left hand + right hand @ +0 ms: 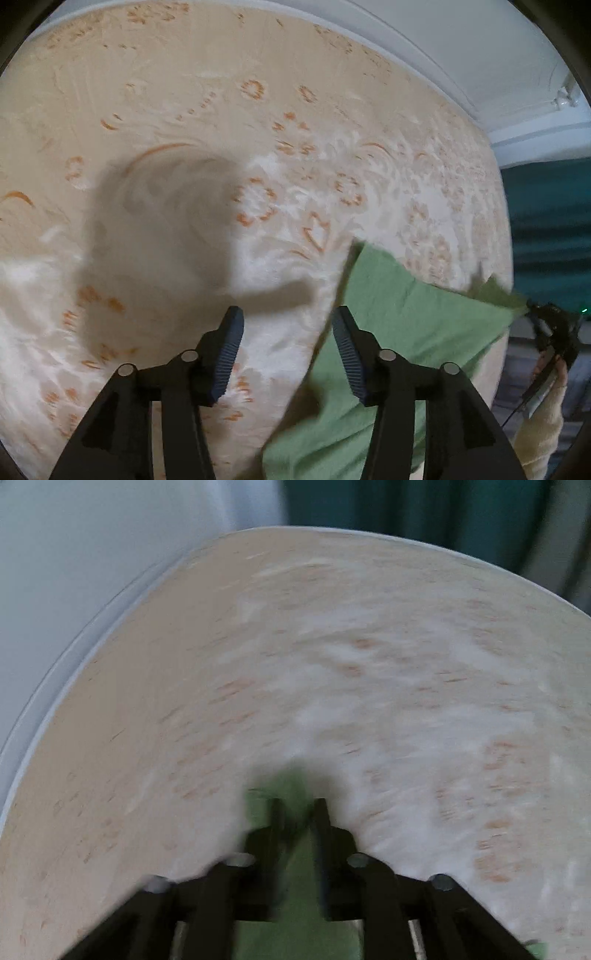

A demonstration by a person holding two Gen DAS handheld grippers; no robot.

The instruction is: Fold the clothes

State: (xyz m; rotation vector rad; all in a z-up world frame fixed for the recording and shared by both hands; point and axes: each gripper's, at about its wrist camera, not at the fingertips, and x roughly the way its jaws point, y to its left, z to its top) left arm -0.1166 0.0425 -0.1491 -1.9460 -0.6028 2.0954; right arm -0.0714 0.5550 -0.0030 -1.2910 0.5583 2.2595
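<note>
Left claw (pixel 287 325): fingers apart, nothing between them, poised above a cream cover. Its right finger stands at the edge of the green garment (pixel 402 325), which spreads from the lower middle of the left view up and out to the right.

Right claw (pixel 298 805): the view is blurred; the fingers stand close together with green cloth between them, and whether the pads press on it cannot be told. In the left view this claw (pixel 532 314) meets the garment's far right corner, which is drawn up off the surface; a hand (pixel 554 369) in a pale sleeve (pixel 543 417) carries it.

Surface: a bed (pixel 184 110) under a cream cover with orange floral motifs, flat and bare apart from the garment. A dark shadow falls ahead of the left claw.

Edges: a white wall (pixel 461 55) runs along the far side; a teal curtain (pixel 546 229) hangs past the right edge. The bare cover stretches left and forward.
</note>
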